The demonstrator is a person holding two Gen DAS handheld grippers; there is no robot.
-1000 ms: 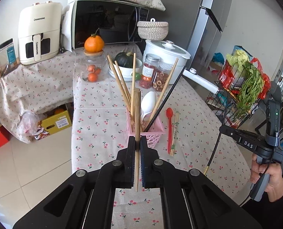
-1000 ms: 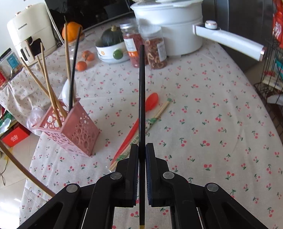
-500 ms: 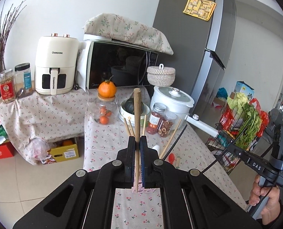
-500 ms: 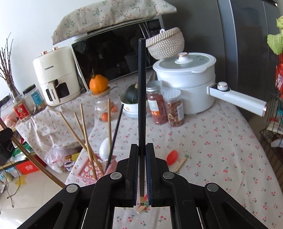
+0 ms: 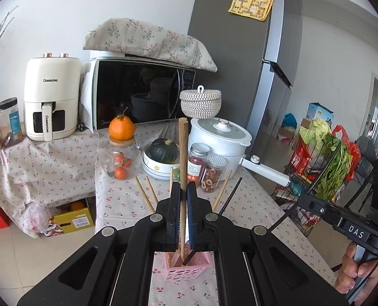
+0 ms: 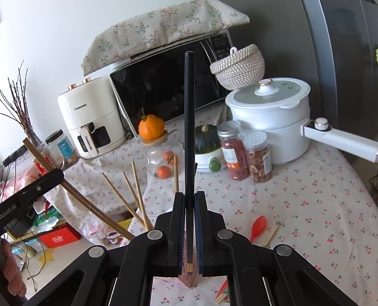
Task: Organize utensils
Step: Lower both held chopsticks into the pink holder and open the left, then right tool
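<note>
The left claw is clamped on a wooden chopstick, which stands upright between its jaws, the lower end reaching down toward the mouth of the pink basket directly beneath. The right claw is likewise closed tight, gripping a black chopstick held vertical, its lower tip (with a small yellowish band) showing between the jaws just above the basket's pink rim.

Several other wooden chopsticks already stand in the basket and fan outward at a slant; in the left wrist view a second black chopstick leans out to the right of the claw. The basket sits on the bench, which is covered in a cherry-print cloth.

Lying flat on the cloth to the right of the basket are a red spoon and, just beside it, a pair of light chopsticks.

Farther back on the bench stand two spice jars, a white pot with a long handle, a bowl holding a dark green squash, and a glass jar topped by an orange. A microwave and an air fryer sit behind.
</note>
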